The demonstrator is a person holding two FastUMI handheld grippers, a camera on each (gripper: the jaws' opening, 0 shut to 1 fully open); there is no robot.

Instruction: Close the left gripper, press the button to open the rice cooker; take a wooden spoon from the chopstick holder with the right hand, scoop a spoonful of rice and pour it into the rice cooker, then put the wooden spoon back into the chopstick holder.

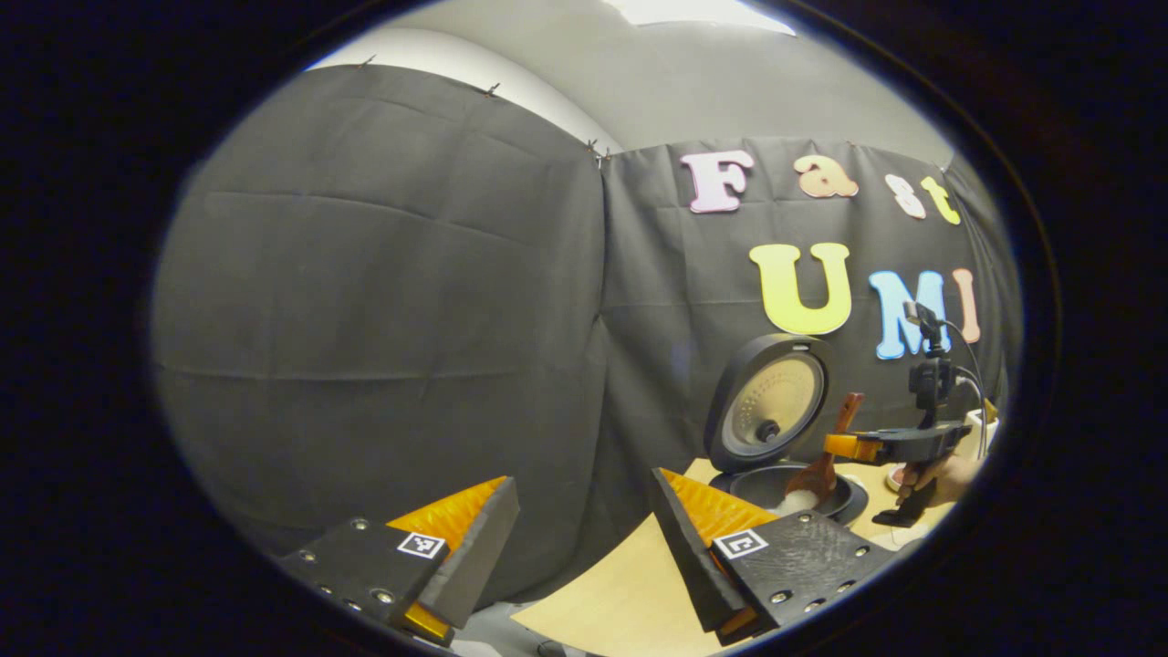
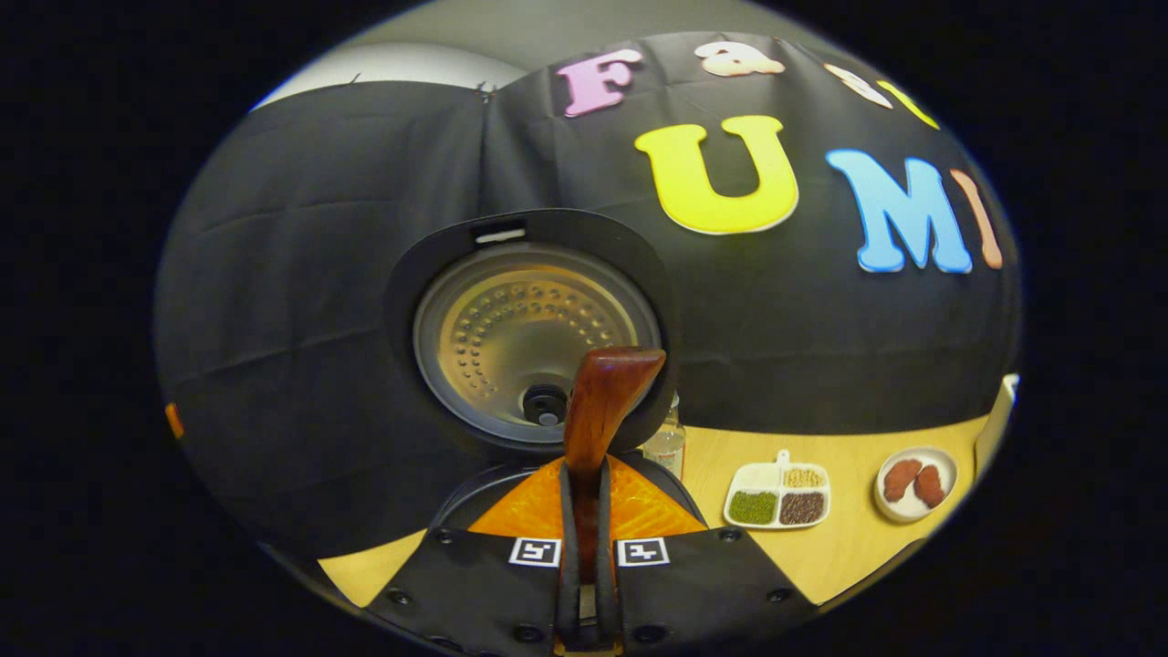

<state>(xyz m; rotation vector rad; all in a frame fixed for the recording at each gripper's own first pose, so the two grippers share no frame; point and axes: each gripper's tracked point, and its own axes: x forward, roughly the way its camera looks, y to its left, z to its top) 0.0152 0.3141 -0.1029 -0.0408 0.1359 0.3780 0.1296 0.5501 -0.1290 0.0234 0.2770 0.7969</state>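
Your right tongs (image 2: 584, 557) are clamped tight on the glossy wooden spoon (image 2: 602, 401), its curved handle end rising toward twelve o'clock in the right gripper view, while the left gripper view shows its bowl tipped down at the rim of the rice cooker (image 1: 787, 488), white rice at its tip, a tilt that looks meant to pour the grains into the pot. The cooker's round lid (image 2: 534, 333) stands open, its dimpled metal liner facing you. Your left tongs (image 1: 584, 538) hang wide open and empty, apparently parked clear over the pale table (image 1: 620, 593) edge.
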